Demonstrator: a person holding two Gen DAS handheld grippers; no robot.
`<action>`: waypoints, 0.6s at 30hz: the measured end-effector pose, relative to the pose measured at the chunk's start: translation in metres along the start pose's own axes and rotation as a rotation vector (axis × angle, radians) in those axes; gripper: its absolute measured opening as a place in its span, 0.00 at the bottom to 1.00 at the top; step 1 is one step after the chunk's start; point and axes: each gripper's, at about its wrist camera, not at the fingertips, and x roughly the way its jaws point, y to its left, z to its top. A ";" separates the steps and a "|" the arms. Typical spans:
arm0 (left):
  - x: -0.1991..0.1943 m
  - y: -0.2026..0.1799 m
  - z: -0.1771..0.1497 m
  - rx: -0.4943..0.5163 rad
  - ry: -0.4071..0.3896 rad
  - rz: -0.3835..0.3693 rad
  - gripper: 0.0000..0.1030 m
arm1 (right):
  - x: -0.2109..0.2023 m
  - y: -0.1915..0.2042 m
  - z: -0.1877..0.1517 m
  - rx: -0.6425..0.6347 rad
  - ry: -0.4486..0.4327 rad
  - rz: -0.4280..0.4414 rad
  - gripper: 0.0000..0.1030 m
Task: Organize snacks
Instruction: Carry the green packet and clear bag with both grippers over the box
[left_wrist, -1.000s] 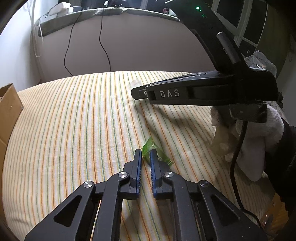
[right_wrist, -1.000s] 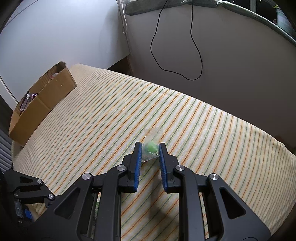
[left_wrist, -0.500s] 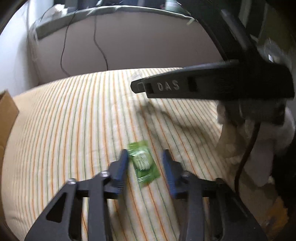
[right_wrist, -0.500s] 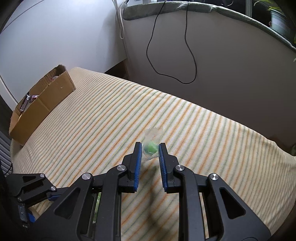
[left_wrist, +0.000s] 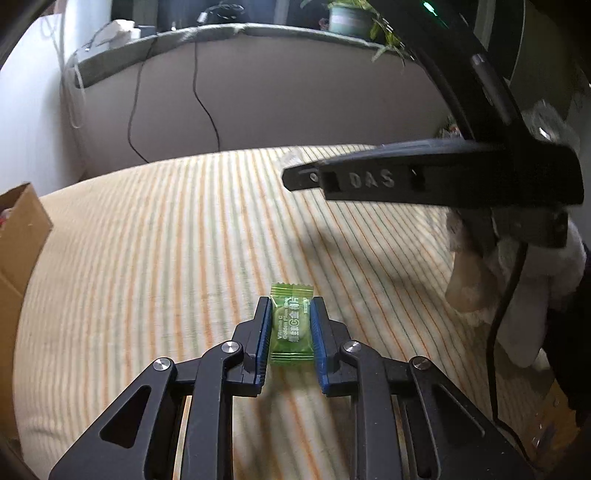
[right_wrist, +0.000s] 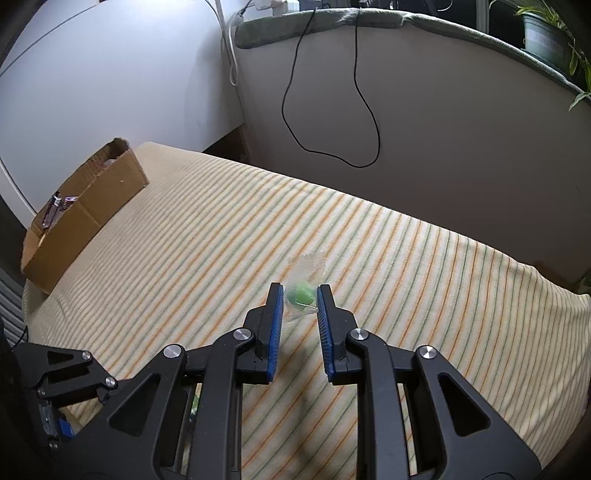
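Left wrist view: the left gripper (left_wrist: 290, 325) has just been closing, and its jaws now pinch the green candy packet (left_wrist: 291, 325) by its two long edges, label up, the crimped ends free at 12 and 6 o'clock. Gripping across the narrow width looks deliberate, since the flat foil gives the pads (left_wrist: 264, 332) two parallel sides to press on. The packet appears to hang clear of the striped bed cover (left_wrist: 147, 258) (the blur on the stripes makes the gap hard to judge). At 2 o'clock the right gripper (left_wrist: 291, 176) crosses the frame side-on, carried by a hand in a pale glove (left_wrist: 517, 295); a corner of the cardboard box (left_wrist: 18, 236) shows at 9 o'clock. Right wrist view: the right gripper (right_wrist: 300, 297) is clamped on a clear-wrapped green sweet (right_wrist: 303, 291), jaws nearly together, the hard green centre taking the squeeze while the loose wrapper tail sticks out toward 12 o'clock. The box (right_wrist: 92, 210) sits at 10 o'clock at the bed's far edge, open-topped, with some wrapped items already inside. My reading: both snacks are held raised for carrying there; each is small and light, so the risk is a slip from the pads.
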 end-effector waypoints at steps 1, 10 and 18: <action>-0.005 0.005 0.001 -0.009 -0.012 0.000 0.19 | -0.002 0.003 0.000 -0.003 -0.004 0.001 0.18; -0.051 0.044 -0.003 -0.081 -0.101 0.041 0.19 | -0.024 0.042 0.013 -0.052 -0.048 0.020 0.18; -0.080 0.081 -0.010 -0.146 -0.161 0.113 0.19 | -0.025 0.093 0.034 -0.111 -0.076 0.072 0.19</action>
